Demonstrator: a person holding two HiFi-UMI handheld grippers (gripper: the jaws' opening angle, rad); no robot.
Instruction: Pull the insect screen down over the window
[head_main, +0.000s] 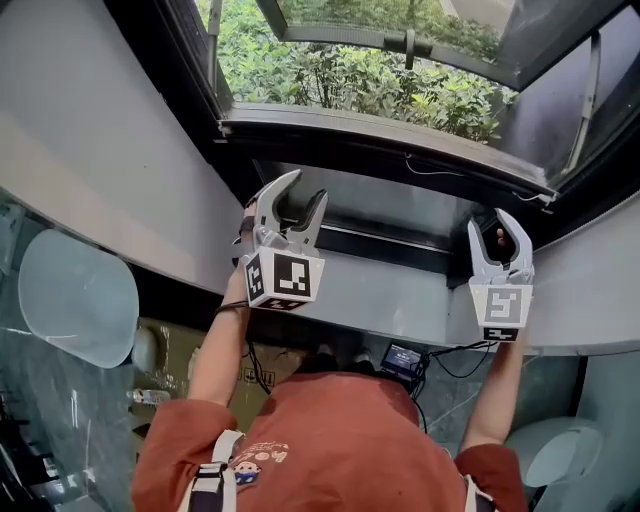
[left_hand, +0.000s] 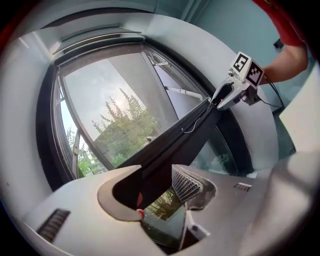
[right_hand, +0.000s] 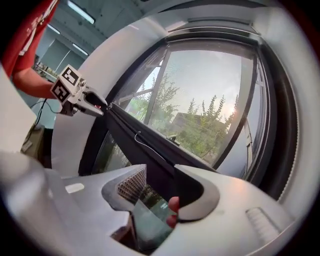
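1. The insect screen's dark pull bar (head_main: 380, 148) lies straight across the window (head_main: 350, 60), low in the opening. Green bushes (head_main: 300, 75) show through the glass above it. The left gripper view shows a narrower strip of glass under it.
2. A thin pale cord (head_main: 425, 168) hangs off the bar, nearer its right end.
3. Left gripper (head_main: 303, 190): it is raised to the bar near the left end. Its jaws stand wide apart with the bar running between them. In its own view the bar fills the gap, and the ribbed pad (left_hand: 186, 184) lies against the bar's side.
4. Right gripper (head_main: 500, 225): it is raised to the same bar towards the right end. Its jaws are likewise spread wide and clamped across the bar's thickness.
5. The two grippers are well apart along the bar, and each shows in the other's view at the far end.
6. The person's arms reach up from an orange shirt (head_main: 340, 440).
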